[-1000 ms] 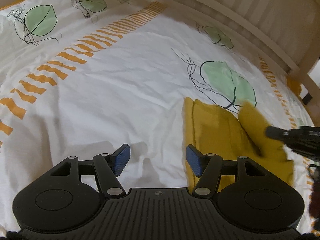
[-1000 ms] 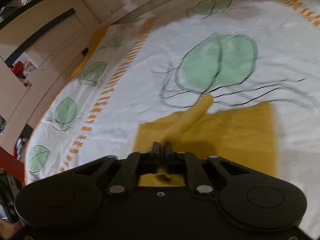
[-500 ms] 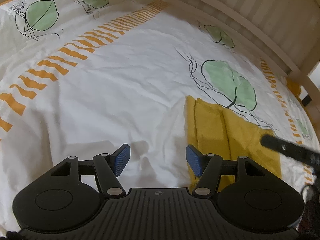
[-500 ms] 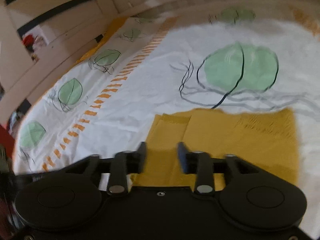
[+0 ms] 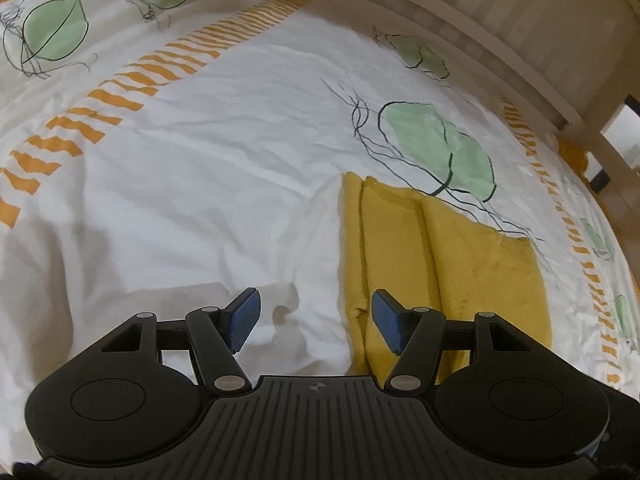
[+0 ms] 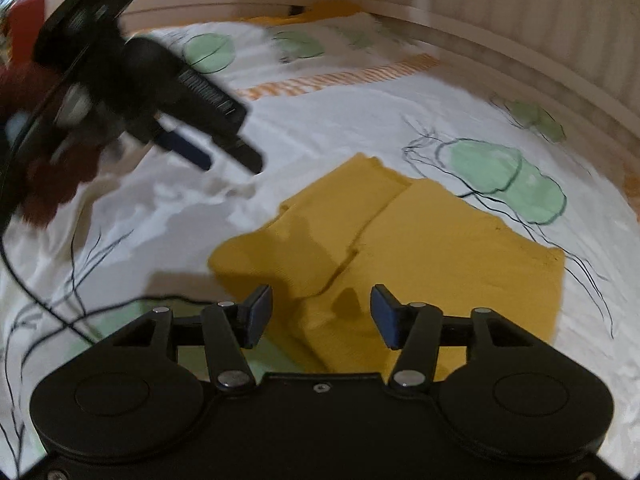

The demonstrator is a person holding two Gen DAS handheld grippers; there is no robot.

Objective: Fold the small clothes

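My left gripper (image 5: 314,322) points forward and downward, its two blue-padded fingers (image 5: 242,320) standing well apart with nothing between them. My right gripper (image 6: 320,316) also tilts forward and downward; its jaws have just been opening and now stand apart, the pads pressing on nothing. In the right wrist view, the left gripper (image 6: 224,156) appears blurred at the upper left, reaching in from that side, with a dark red sleeve (image 6: 52,176) behind it and a thin black cable trailing from it.
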